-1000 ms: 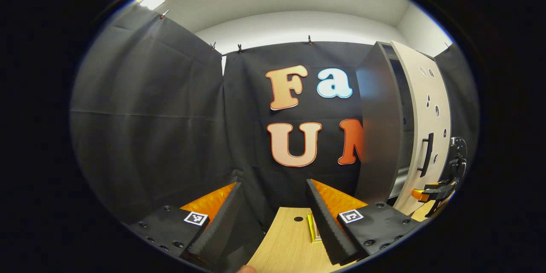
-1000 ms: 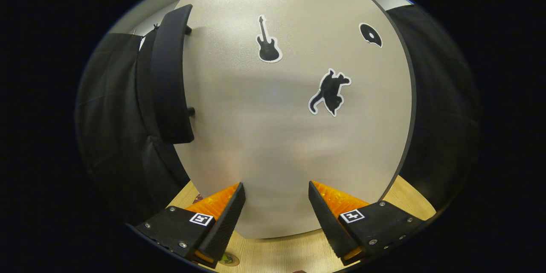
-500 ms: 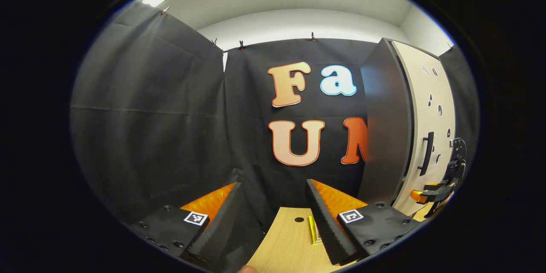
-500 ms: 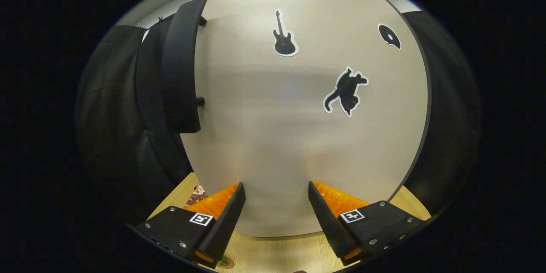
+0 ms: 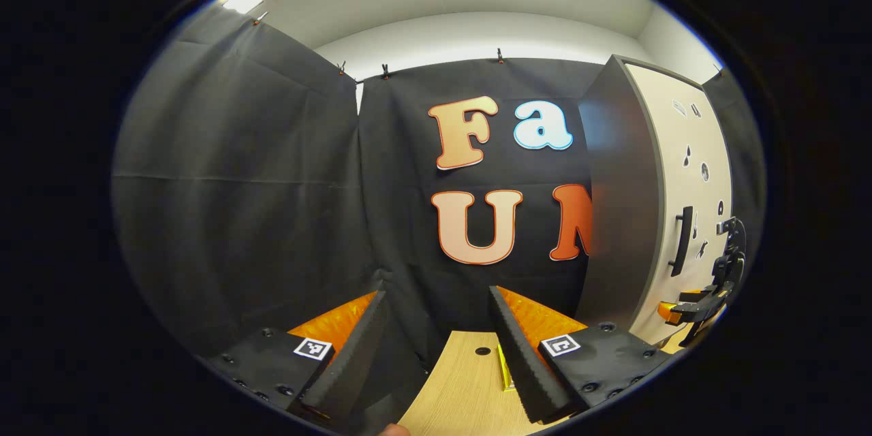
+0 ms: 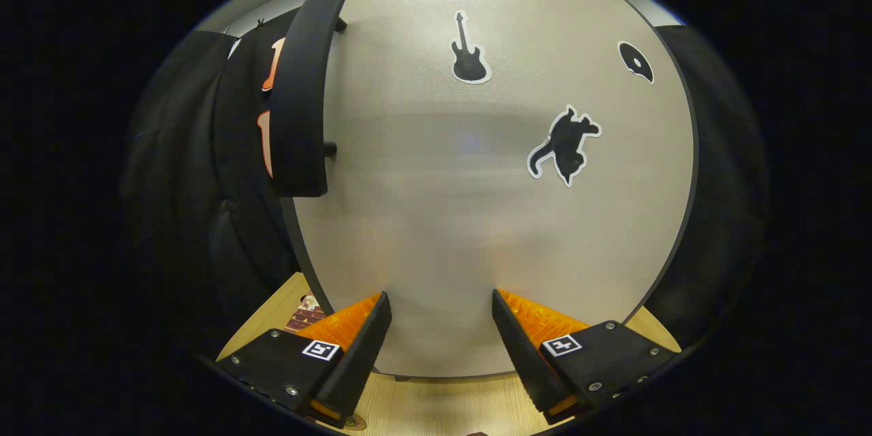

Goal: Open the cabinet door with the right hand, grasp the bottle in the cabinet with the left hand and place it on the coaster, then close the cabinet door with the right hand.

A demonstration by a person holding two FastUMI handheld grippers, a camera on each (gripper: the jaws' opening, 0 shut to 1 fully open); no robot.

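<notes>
Your right gripper faces the cabinet door close up, jaws spread, empty; the handle sits upper left. Your left gripper hangs open over the table edge, with the cabinet far right.

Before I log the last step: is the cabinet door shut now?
Shut, as far as shows: in the left gripper view the cabinet door lies flush against the cabinet, no gap visible.
</notes>
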